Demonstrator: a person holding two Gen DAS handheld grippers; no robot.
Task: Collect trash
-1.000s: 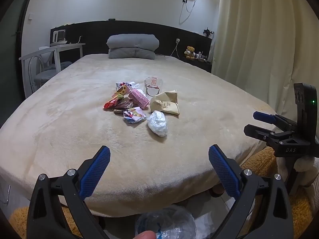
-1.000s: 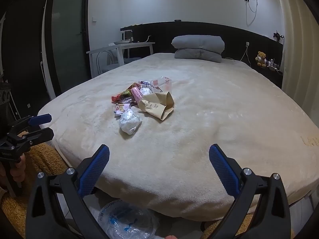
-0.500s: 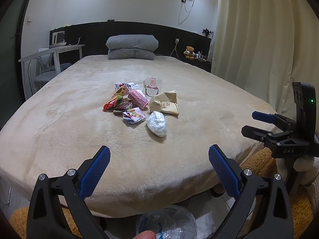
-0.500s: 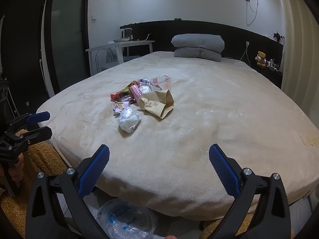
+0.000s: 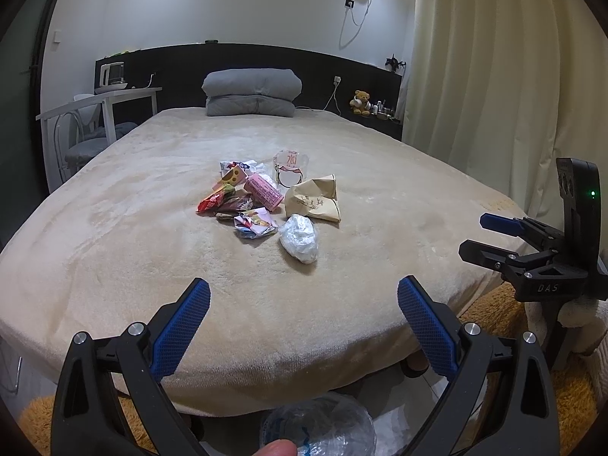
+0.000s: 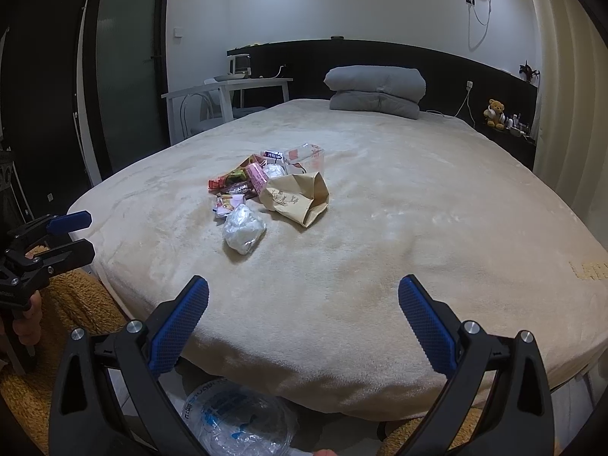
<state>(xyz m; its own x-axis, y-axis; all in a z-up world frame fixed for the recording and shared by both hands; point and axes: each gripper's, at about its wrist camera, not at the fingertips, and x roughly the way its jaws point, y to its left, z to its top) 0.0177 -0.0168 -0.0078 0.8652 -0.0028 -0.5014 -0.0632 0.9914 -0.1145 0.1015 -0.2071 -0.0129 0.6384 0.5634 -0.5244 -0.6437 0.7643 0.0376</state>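
A pile of trash lies mid-bed: a crumpled white plastic wad (image 5: 300, 237) (image 6: 244, 228), a brown paper bag (image 5: 315, 199) (image 6: 298, 197), a pink packet (image 5: 264, 191), colourful wrappers (image 5: 255, 221) (image 6: 228, 182) and a clear cup (image 5: 290, 167) (image 6: 304, 157). My left gripper (image 5: 304, 319) hovers open over the bed's near edge, well short of the pile. My right gripper (image 6: 304, 315) is open too, also short of the pile; the left wrist view shows it at right (image 5: 490, 235). A clear plastic bag (image 5: 319, 425) (image 6: 239, 418) sits on the floor below.
The beige bed (image 5: 152, 250) fills both views, with grey folded bedding (image 5: 252, 91) at the headboard. A white desk and chair (image 5: 98, 114) stand left, curtains (image 5: 494, 95) right. A teddy bear (image 5: 361, 102) sits on the far shelf. A brown fuzzy rug (image 6: 68, 304) lies by the bed.
Both views have shifted slightly; the pile sits a little lower and closer in the left wrist view. Both grippers stay open and hold nothing.
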